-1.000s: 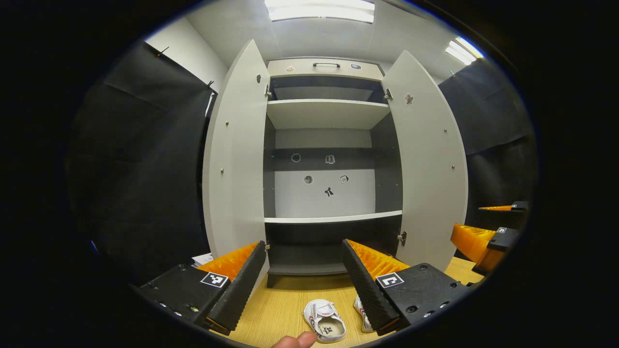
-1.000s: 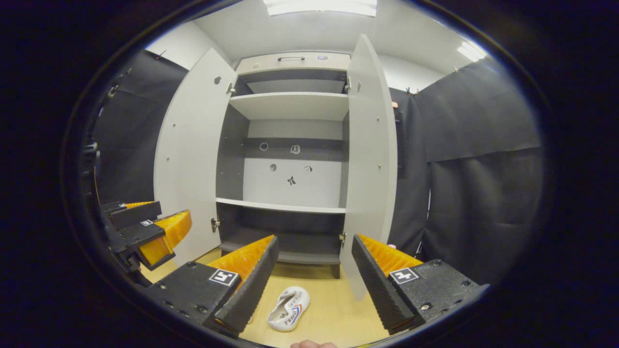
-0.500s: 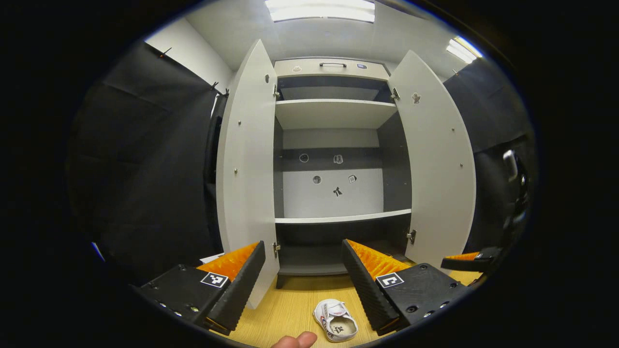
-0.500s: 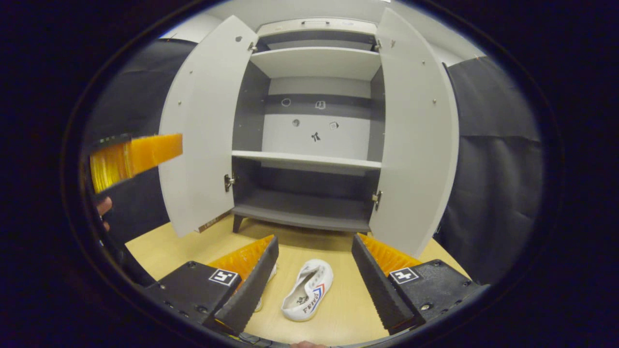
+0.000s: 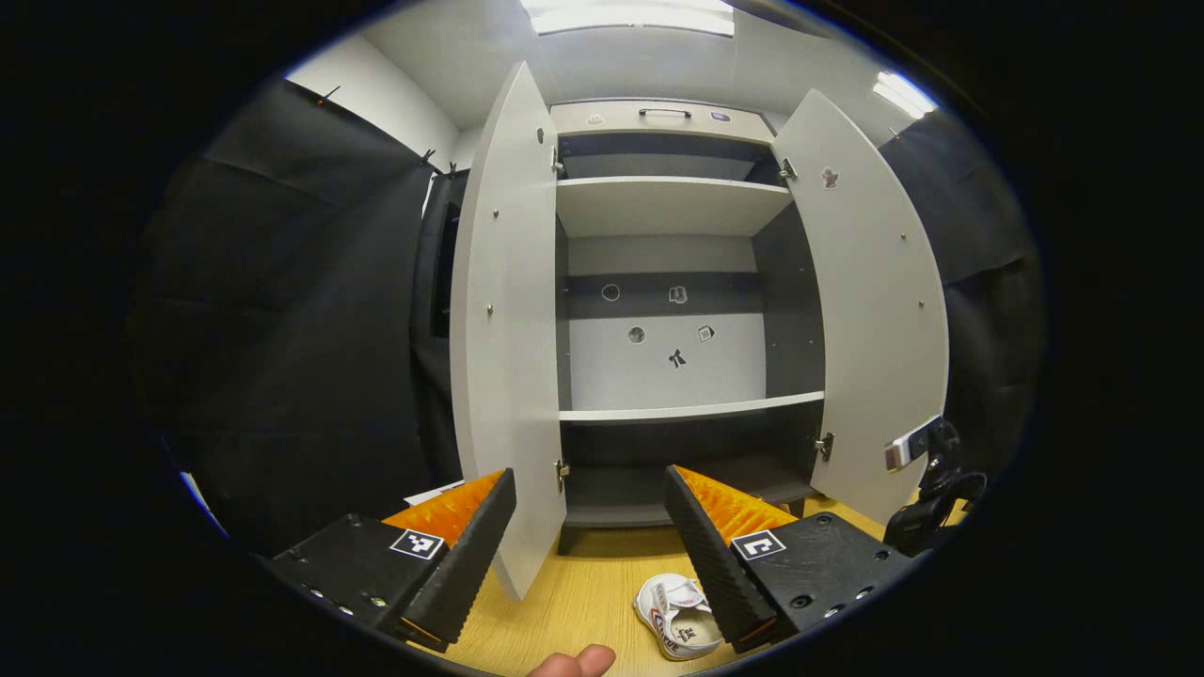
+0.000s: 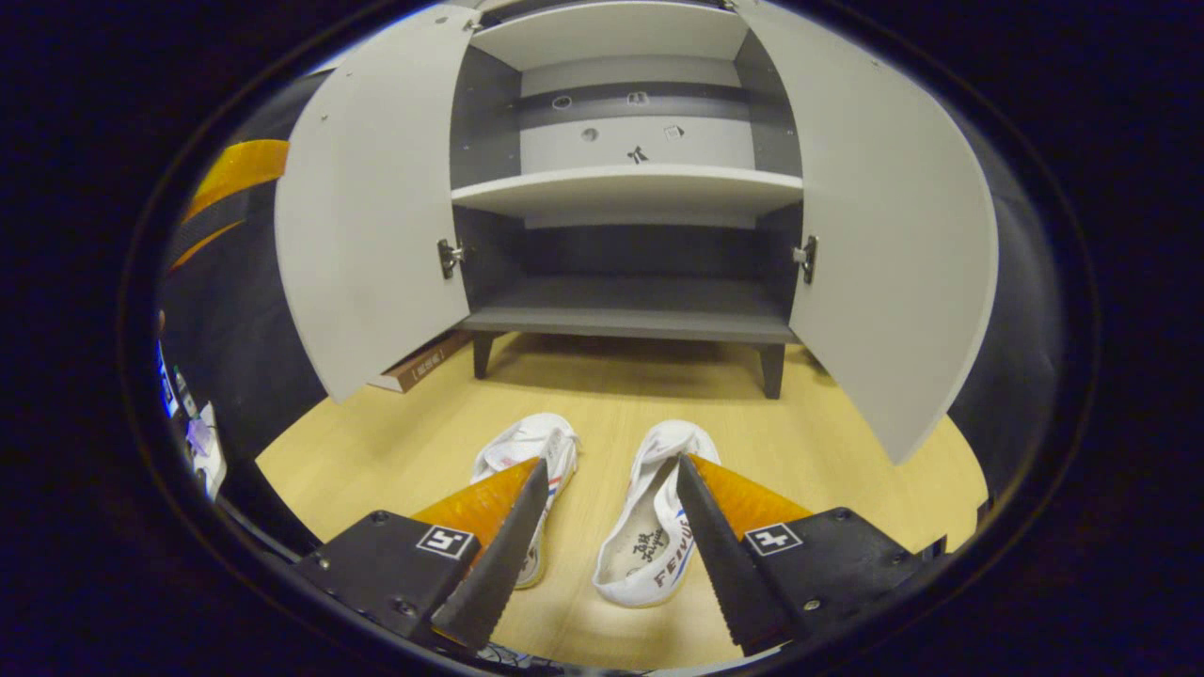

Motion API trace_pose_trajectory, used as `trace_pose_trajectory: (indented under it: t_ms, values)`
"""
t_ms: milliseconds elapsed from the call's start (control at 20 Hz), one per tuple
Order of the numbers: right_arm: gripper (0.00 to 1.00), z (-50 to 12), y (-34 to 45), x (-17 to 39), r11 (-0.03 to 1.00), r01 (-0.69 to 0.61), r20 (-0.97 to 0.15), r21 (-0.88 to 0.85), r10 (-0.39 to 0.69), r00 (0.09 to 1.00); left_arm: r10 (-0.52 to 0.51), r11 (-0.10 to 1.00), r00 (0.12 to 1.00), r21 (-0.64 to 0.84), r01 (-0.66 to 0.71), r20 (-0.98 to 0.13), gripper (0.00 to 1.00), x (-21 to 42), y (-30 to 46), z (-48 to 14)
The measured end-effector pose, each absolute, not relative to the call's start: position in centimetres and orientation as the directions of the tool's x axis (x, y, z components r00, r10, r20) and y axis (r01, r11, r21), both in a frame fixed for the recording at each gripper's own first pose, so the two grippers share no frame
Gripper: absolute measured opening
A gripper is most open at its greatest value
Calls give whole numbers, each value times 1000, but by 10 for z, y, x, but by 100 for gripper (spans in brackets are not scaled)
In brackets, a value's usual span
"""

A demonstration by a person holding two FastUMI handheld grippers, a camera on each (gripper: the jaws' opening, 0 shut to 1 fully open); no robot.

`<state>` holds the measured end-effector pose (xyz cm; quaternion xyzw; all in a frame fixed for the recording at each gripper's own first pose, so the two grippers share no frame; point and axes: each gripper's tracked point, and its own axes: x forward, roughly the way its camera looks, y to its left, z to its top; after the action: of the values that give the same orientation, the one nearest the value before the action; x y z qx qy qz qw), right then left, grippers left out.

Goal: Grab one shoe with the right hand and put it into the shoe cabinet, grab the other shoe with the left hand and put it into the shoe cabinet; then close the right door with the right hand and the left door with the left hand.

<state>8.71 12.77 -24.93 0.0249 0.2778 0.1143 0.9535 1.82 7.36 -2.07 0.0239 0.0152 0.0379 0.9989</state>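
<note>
I hold a tool in each hand, facing an open shoe cabinet (image 6: 640, 310) that stands on a pale wooden surface (image 6: 828, 451).

In the left gripper view, my left tool (image 5: 590, 541) points at the cabinet with its two fingers spread wide and nothing between them. The left door (image 5: 508, 320) stands open, almost edge-on, just beyond the left finger. The right door (image 5: 879, 310) swings out to the right. Between the doors are pale shelves against a dark and light back wall with a few small stickers. Low on the surface, one white shoe (image 5: 679, 616) lies partly hidden behind the tool's right finger. A fingertip (image 5: 574, 663) of mine shows at the bottom edge. At the far right, dark hardware shows near the right door.

In the right gripper view, my right tool (image 6: 611, 484) tilts down toward the surface, fingers spread and gripping nothing. Two white shoes lie side by side in front of the cabinet, toes toward it. The left shoe (image 6: 531, 447) is partly behind the tool's left finger. The right shoe (image 6: 649, 527) lies in the gap between the fingers, close along the right finger; I cannot tell whether they touch. Both shoes are outside the cabinet, whose bottom shelf (image 6: 635, 320) is bare. A brown flat object (image 6: 419, 367) lies under the left door.
</note>
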Motion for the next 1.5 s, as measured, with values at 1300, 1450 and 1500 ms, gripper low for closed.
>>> trace_pose_trajectory:
  t_ms: [1300,1450,1500]
  values:
    - [4,-331,121,145,989,-143,-558,-30,102,824,60,998,987,7,-60,-151,95,43,81,-72]
    - [3,-300,117,147,985,-170,-498,-37,130,858,48,999,985,9,-47,-168,95,42,77,-78]
    - [3,-285,113,148,983,-178,-467,-54,132,874,44,999,985,10,-43,-166,95,43,75,-78]
